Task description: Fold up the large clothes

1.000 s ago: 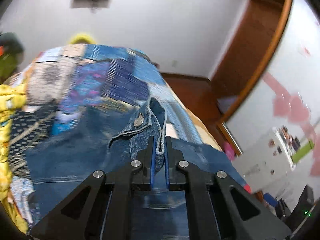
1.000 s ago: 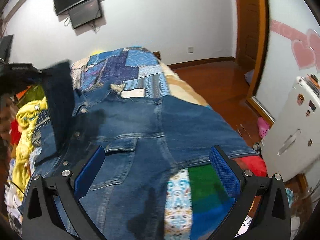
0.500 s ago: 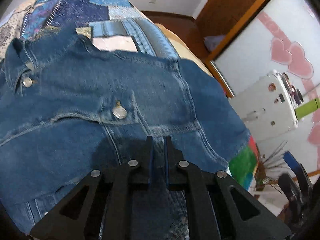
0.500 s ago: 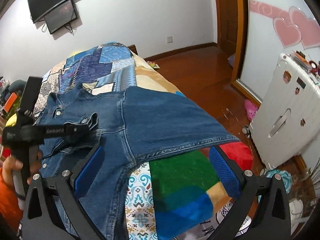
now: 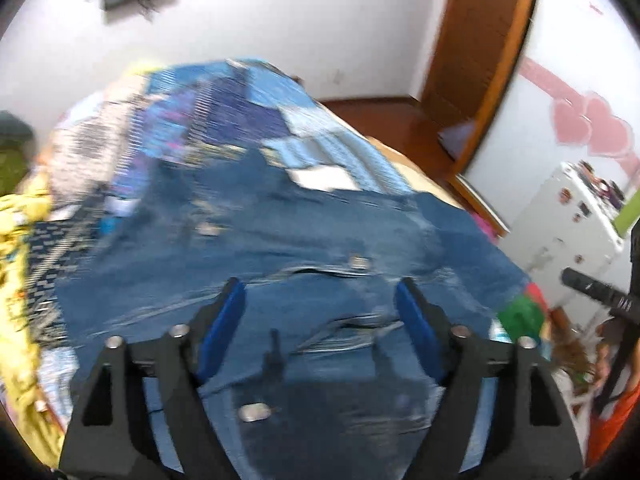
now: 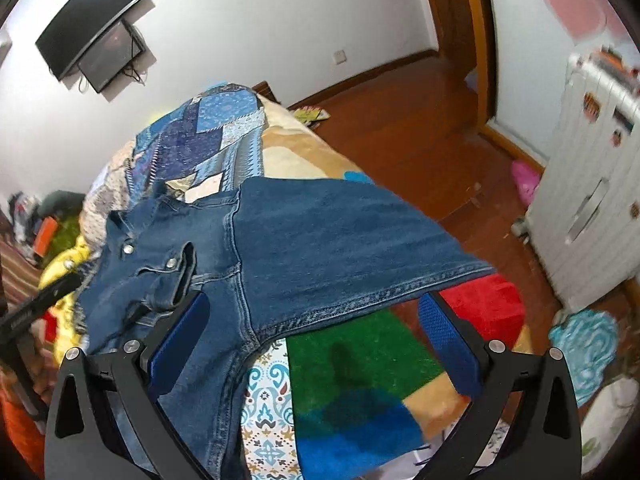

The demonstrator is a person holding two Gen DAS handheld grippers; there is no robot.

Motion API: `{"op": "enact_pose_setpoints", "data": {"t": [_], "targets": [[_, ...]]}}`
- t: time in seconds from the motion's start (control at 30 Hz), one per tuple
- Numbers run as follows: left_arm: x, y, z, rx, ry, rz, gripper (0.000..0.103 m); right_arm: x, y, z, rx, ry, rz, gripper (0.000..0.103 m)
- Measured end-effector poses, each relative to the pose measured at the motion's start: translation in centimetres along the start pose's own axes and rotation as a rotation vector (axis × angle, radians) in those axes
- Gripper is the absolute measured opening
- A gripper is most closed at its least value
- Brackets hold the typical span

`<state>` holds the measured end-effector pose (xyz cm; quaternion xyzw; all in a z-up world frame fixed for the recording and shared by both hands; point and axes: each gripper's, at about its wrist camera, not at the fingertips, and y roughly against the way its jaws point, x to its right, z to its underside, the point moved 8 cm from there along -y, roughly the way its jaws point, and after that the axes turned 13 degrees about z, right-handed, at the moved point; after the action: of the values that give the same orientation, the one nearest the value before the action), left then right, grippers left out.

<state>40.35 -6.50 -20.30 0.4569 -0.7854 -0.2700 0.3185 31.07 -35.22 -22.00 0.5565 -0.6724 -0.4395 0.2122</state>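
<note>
Denim jacket [image 6: 304, 240] lies flat on the bed [image 6: 360, 364], one side folded in. Left gripper [image 5: 320, 320] just let go – fingers now wide, empty. Right gripper [image 6: 312, 344] also wide, over sleeve hem – prob next grab.

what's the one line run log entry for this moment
step: fold denim jacket | left gripper: open, above jacket | right gripper: open, empty | jacket: flat on bed

Matt denim jacket [image 6: 320, 240] (metal snaps), glossy wood floor [image 6: 420, 140], patchwork cloth quilt [image 6: 208, 128]
</note>
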Motion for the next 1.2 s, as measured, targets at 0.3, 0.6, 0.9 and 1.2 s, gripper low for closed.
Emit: {"op": "enact_pose_setpoints", "data": {"t": [0.3, 0.6, 0.9, 1.2], "targets": [[-9.3, 3.7, 4.9, 0.015, 0.183, -0.158, 0.095, 2.1, -6.1, 1.2, -0.184, -0.074, -0.056, 0.103], [-12.5, 3.5, 6.3, 0.027, 0.347, -0.151, 0.095, 4.5, -10.6, 0.7, -0.269, -0.192, -0.090, 0.093], [-12.2, 2.6, 7.3, -0.006, 0.334, -0.176, 0.095, 6.3, -12.9, -2.4, -0.197, -0.279, 0.059, 0.027], [-12.1, 4.5, 7.8, 0.021, 0.307, -0.201, 0.095, 2.5, -6.0, -7.3, 0.012, -0.158, 0.058, 0.011]]}}
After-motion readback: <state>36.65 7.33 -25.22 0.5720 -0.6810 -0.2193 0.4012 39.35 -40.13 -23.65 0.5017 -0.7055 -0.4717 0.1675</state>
